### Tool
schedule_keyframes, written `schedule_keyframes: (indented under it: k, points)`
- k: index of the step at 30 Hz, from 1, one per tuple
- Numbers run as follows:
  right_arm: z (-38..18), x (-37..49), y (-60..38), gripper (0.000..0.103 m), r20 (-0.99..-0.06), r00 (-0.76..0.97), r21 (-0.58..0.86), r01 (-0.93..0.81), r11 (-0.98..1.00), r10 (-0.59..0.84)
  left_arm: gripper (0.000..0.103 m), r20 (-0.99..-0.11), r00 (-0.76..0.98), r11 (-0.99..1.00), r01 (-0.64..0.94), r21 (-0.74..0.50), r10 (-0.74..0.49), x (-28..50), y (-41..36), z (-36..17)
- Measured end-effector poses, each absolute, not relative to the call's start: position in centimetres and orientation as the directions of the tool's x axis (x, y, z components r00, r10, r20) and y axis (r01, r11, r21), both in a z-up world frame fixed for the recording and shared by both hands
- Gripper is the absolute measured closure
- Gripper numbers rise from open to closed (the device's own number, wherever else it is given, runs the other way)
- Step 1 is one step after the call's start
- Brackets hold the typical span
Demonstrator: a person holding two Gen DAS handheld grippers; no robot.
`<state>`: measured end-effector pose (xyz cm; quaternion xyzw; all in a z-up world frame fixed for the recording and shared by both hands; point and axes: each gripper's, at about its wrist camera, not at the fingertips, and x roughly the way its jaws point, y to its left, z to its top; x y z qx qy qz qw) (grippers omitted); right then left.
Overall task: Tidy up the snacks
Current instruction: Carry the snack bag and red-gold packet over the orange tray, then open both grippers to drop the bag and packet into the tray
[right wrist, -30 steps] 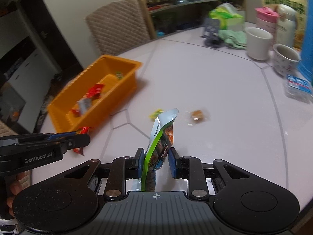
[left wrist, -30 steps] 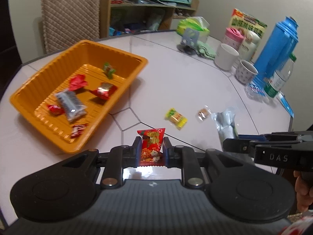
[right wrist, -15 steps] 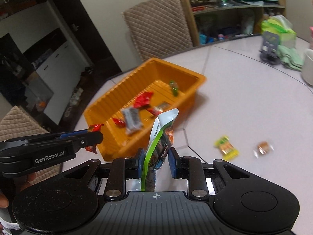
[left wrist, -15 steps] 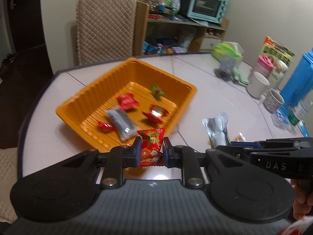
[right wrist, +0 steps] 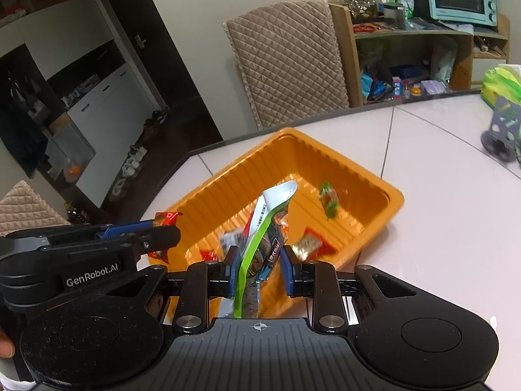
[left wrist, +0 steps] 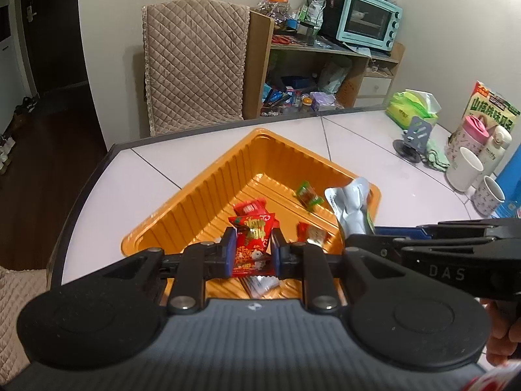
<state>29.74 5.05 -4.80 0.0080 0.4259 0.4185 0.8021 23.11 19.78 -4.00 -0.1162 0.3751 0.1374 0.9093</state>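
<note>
We have left tool [left wrist: 251, 250] clamped on red packet [left wrist: 252, 241], right tool [right wrist: 257, 268] clamped on silver-green pouch [right wrist: 265, 224], both held over orange tray [left wrist: 202, 195] for dropping in.

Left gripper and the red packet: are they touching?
Touching. In the left wrist view the left gripper has both fingers pressed against the sides of the red packet, holding it above the orange tray.
</note>
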Motion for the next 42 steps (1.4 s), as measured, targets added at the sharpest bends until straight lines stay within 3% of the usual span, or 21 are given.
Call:
schedule_keyframes:
  k: [23,42]
  points:
    - [-8.5,35.6,10.0,0.076,-0.726,0.316,0.311,-0.641,0.701,0.611,0.083,-0.744,0.652,0.945,-0.313,-0.091,0.144,29.8,23.4,-7.5]
    - [-7.8,35.7,7.9,0.073,-0.695,0.316,0.368,-0.614,0.698,0.645,0.083,-0.76,0.626,0.93,-0.358,-0.08,0.175,27.9,24.5,-7.7]
